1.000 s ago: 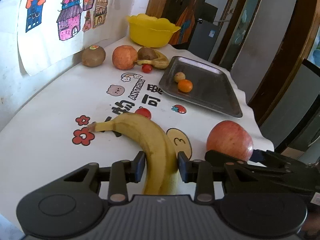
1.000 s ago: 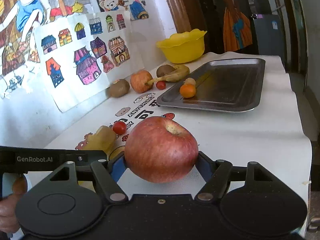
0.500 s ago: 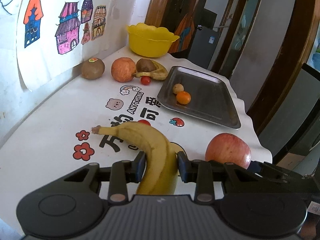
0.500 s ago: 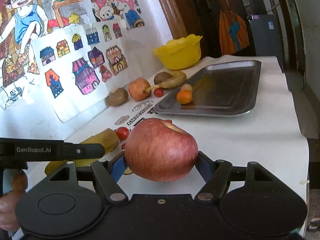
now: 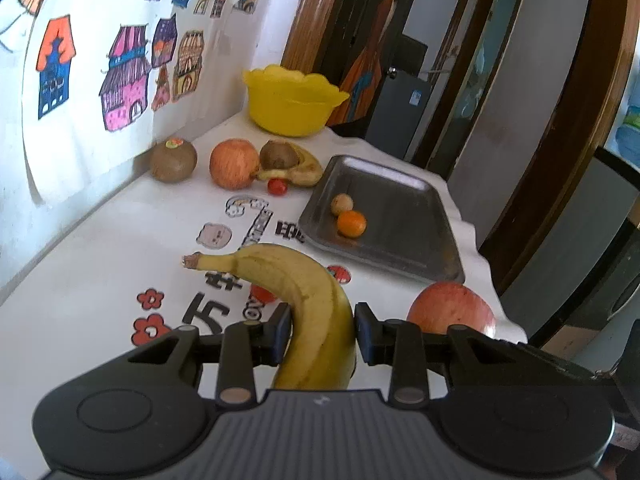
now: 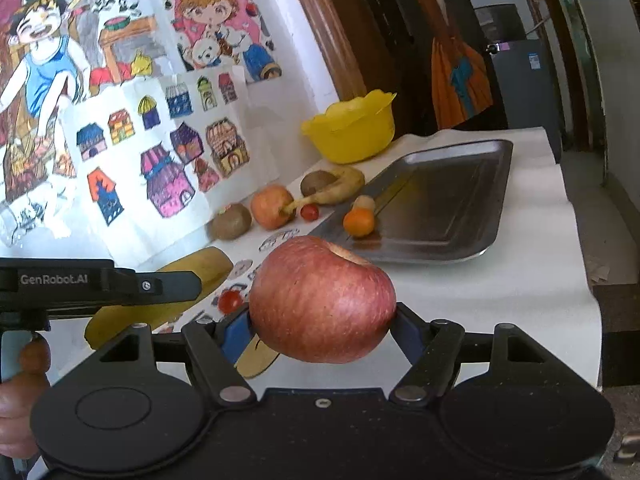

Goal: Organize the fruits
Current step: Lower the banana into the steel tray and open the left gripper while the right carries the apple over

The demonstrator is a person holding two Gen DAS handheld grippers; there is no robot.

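Left gripper (image 5: 322, 338): jaws closed on banana (image 5: 308, 304), gripped at its thick lower half, stem end reaching forward and left of the jaws, lifted off the table (image 5: 80, 264).

Right gripper (image 6: 322, 330): jaws closed on red apple (image 6: 322, 300), pads pressed to both sides, stem dimple tilted up and away; apple raised above the table.

Ahead of the left jaws, slightly right: steel tray (image 5: 404, 216), holding a small orange (image 5: 351, 223) and a pale round fruit (image 5: 342, 203), the two touching, near the tray's left edge.

Just beyond the left jaws, on the table: cherry tomato (image 5: 262, 294), partly hidden behind the banana.

Far ahead, left of the tray, in a row by the wall: kiwi with sticker (image 5: 173, 159); second apple (image 5: 234, 164); second kiwi (image 5: 279, 155) resting against an old spotted banana (image 5: 304, 170); another cherry tomato (image 5: 277, 187) just in front of that banana.

Farthest ahead, at the table's back: yellow bowl (image 5: 292, 100); contents not visible.

Left of both grippers: wall with coloured house drawings (image 5: 120, 76).

Table covered in white cloth with printed cartoons and characters.

Lower left edge of the right wrist view: part of a hand (image 6: 16, 404) beneath the left gripper's body.
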